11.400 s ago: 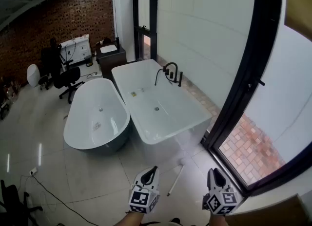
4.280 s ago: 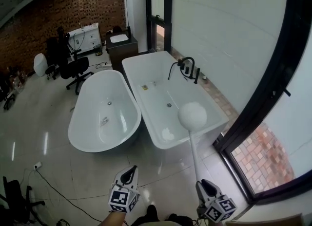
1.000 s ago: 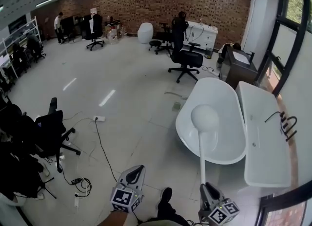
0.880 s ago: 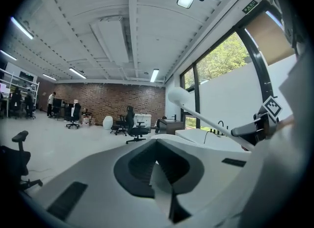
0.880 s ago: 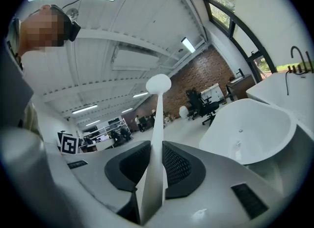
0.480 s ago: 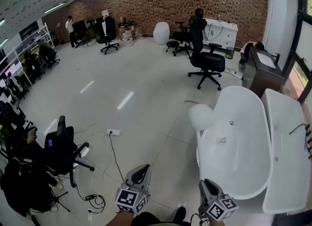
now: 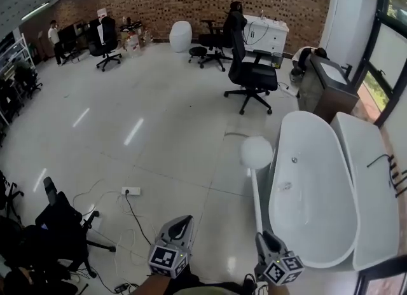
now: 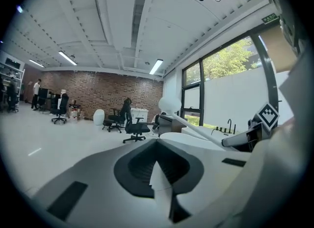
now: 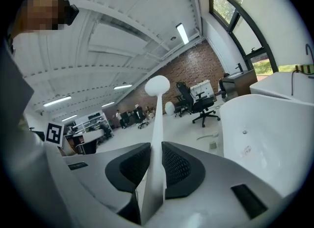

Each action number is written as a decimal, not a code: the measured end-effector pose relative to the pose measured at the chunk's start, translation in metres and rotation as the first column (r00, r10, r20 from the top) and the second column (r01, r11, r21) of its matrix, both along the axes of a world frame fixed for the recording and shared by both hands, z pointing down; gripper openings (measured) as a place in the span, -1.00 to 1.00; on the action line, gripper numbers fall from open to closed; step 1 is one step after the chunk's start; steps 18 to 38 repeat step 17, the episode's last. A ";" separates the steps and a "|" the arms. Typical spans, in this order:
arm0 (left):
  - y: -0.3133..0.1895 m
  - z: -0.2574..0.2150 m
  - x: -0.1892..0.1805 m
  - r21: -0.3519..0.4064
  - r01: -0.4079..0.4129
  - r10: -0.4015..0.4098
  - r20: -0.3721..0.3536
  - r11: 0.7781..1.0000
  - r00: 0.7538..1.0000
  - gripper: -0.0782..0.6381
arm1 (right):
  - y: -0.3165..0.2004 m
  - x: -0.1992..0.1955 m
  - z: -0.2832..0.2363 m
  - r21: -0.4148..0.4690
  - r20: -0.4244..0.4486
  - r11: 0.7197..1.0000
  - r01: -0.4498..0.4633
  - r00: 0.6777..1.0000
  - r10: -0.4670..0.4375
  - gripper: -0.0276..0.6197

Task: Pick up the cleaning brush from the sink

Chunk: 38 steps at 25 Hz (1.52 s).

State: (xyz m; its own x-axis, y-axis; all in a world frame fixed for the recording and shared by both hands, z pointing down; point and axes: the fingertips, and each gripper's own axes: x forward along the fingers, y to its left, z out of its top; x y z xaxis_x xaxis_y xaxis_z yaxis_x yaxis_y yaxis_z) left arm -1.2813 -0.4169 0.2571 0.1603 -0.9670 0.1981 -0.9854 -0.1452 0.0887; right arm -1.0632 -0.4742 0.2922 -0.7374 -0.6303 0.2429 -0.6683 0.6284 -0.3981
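Note:
The cleaning brush is a long white stick with a round white head (image 7: 256,152) and handle (image 7: 255,197). It rises from my right gripper (image 7: 262,238), which is shut on the handle's lower end. In the right gripper view the handle (image 9: 156,138) runs up between the two dark pads to the head (image 9: 157,85). My left gripper (image 7: 183,223) is beside it at the lower middle, shut with nothing in it. The left gripper view shows its jaws (image 8: 157,170) pressed together and the brush head (image 8: 168,105) off to the right.
A white oval bathtub (image 7: 275,179) and a rectangular tub (image 7: 375,179) with a black tap lie at the right. A black office chair (image 7: 251,74) stands ahead, another chair (image 7: 60,224) at lower left. A power strip (image 7: 130,191) and cables lie on the shiny floor.
The whole view has swung across the room while both grippers travelled together. The brush has stayed gripped and upright in the right gripper. The tubs now lie close at the right.

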 end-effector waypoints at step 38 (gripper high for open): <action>-0.048 -0.039 -0.055 0.048 -0.142 0.141 0.018 0.989 0.990 -0.80 | -0.002 -0.080 -0.044 0.057 -0.005 0.993 -0.100 0.995 0.101 -0.70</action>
